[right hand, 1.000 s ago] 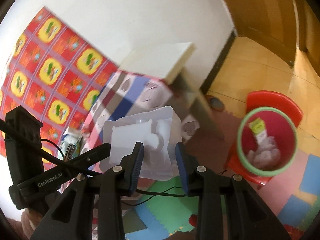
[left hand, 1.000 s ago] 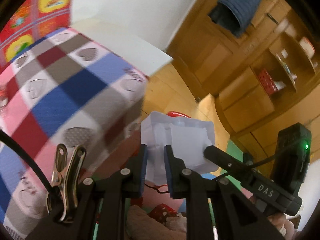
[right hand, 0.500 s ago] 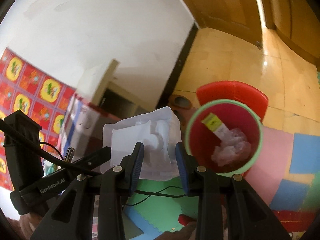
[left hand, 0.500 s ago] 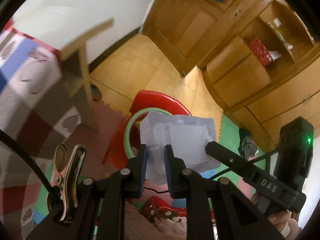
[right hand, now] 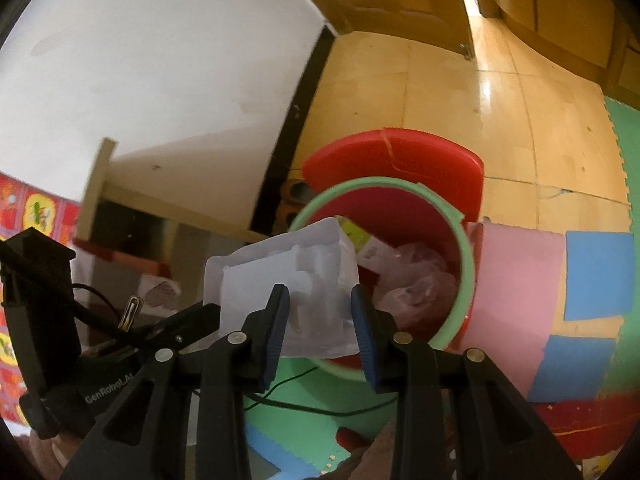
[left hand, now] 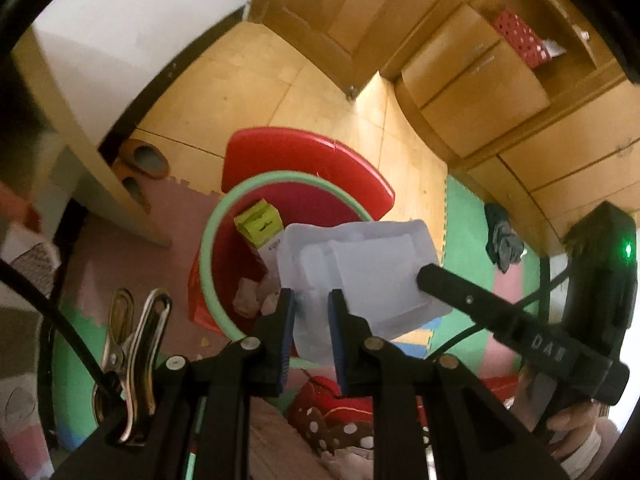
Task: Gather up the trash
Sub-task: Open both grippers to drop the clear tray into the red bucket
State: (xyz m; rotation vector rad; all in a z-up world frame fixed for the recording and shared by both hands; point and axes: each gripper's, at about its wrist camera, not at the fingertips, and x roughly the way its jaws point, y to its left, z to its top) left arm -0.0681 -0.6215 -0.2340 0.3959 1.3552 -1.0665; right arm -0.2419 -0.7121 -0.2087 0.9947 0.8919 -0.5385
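The left gripper [left hand: 311, 320] points forward and down, its blue-padded jaws drawn close together and clamped on a thin edge of the white plastic tray [left hand: 360, 264]. The right gripper [right hand: 318, 320] comes in from the other side, its jaws set wider and pressed against the tray's two flanks. Fingers [left hand: 572, 428] of the person's right hand wrap its handle.
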